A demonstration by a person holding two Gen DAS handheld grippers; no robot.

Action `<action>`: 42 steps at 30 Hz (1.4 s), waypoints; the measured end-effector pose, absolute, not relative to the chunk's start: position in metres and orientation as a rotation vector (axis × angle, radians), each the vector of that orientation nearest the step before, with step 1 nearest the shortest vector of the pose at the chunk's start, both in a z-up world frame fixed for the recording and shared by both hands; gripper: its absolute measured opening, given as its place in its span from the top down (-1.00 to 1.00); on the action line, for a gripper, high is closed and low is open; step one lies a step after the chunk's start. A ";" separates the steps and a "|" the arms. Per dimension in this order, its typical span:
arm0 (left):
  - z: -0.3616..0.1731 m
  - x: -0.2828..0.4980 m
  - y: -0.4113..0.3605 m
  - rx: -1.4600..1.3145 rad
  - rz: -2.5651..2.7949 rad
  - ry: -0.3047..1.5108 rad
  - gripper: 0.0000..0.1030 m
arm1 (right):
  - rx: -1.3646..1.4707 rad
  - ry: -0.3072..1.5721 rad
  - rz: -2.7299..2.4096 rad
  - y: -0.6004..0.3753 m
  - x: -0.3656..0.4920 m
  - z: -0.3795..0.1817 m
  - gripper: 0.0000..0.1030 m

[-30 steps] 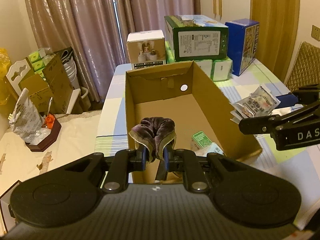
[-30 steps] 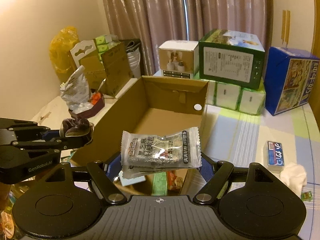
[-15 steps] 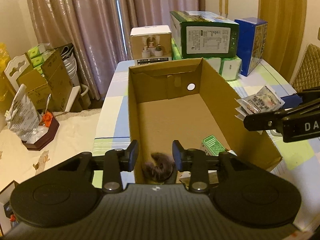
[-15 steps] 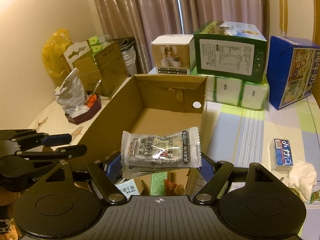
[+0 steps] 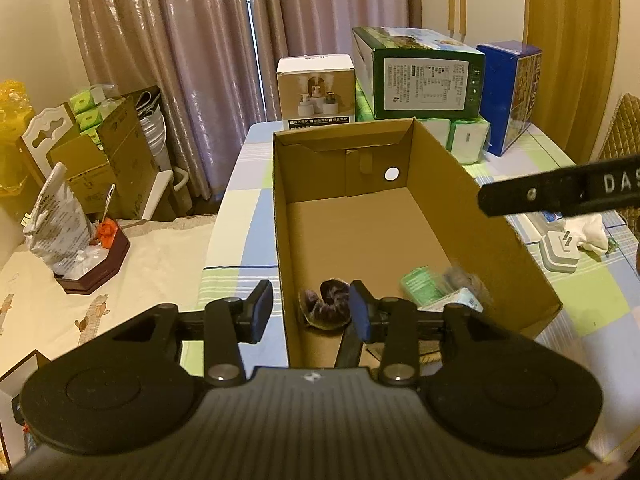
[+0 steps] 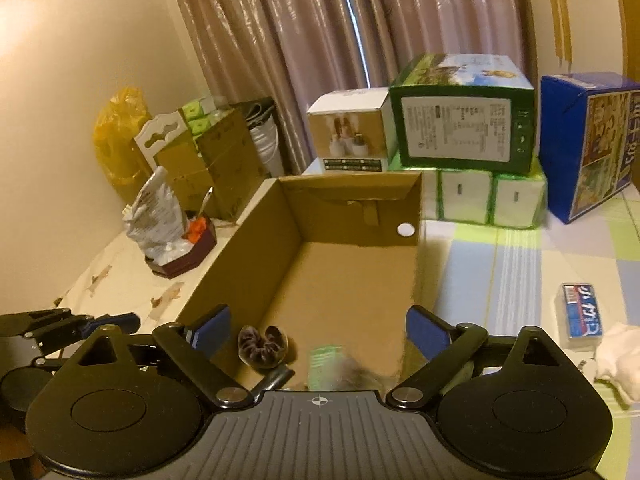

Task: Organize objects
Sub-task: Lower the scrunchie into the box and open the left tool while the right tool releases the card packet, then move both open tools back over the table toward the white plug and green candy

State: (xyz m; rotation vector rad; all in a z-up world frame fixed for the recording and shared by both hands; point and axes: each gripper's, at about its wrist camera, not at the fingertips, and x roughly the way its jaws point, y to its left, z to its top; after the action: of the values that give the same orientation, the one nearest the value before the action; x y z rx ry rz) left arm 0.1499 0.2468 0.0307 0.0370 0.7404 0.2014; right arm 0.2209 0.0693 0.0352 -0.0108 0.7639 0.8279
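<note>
Both claws are held wide and empty above the near end of the cardboard box [image 6: 352, 280]. The left gripper [image 5: 310, 312] straddles the box's left wall, the dark scrunchie [image 5: 326, 306] lying on the box floor just beyond its right fingertip. The right gripper [image 6: 318, 330] is seen over a blurred packet [image 6: 344, 368] inside the box. Loose items remain outside: a blue card pack [image 6: 582, 316] and white cloth [image 6: 616, 354] on the tablecloth, to the right of the right claw, which is judged nearer; the pack's long axis runs away from it.

A home: curtains [image 5: 192, 60], tablecloth-covered table [image 5: 560, 288]; stacked household boxes [image 6: 460, 120].
</note>
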 end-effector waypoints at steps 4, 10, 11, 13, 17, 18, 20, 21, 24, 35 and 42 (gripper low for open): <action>0.032 0.142 0.242 0.021 0.203 0.741 0.27 | -0.007 0.776 0.810 0.056 0.217 0.038 -0.78; 0.037 0.125 0.227 0.009 0.201 0.739 0.21 | 0.001 0.783 0.792 0.031 0.200 0.045 -0.78; 0.039 0.121 0.225 0.006 0.202 0.737 0.18 | 0.000 0.780 0.789 0.026 0.196 0.046 -0.78; 0.041 0.114 0.220 0.002 0.203 0.734 0.14 | -0.007 0.775 0.778 0.016 0.186 0.048 -0.79; 0.046 0.100 0.208 -0.007 0.198 0.735 0.07 | -0.015 0.771 0.758 -0.001 0.168 0.051 -0.79; 0.047 0.098 0.204 -0.008 0.196 0.735 0.02 | -0.017 0.769 0.749 -0.007 0.162 0.052 -0.80; 0.050 0.091 0.196 -0.011 0.191 0.729 -0.12 | -0.014 0.765 0.732 -0.018 0.153 0.053 -0.81; 0.052 0.088 0.193 -0.011 0.187 0.725 -0.15 | -0.008 0.762 0.723 -0.024 0.150 0.054 -0.83; 0.056 0.081 0.179 -0.005 0.166 0.720 -0.22 | 0.006 0.760 0.704 -0.040 0.140 0.056 -0.88; 0.071 0.064 0.136 -0.040 0.131 0.697 -0.60 | -0.011 0.683 0.625 -0.093 0.103 0.071 -0.96; 0.075 0.055 0.114 -0.038 0.109 0.677 -0.89 | 0.015 0.696 0.576 -0.125 0.097 0.067 -0.96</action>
State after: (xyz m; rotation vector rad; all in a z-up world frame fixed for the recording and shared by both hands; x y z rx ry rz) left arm 0.0548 0.1141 0.0753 -0.0377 0.6766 0.1087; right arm 0.0965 -0.1246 0.0672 0.0146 0.6962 0.5763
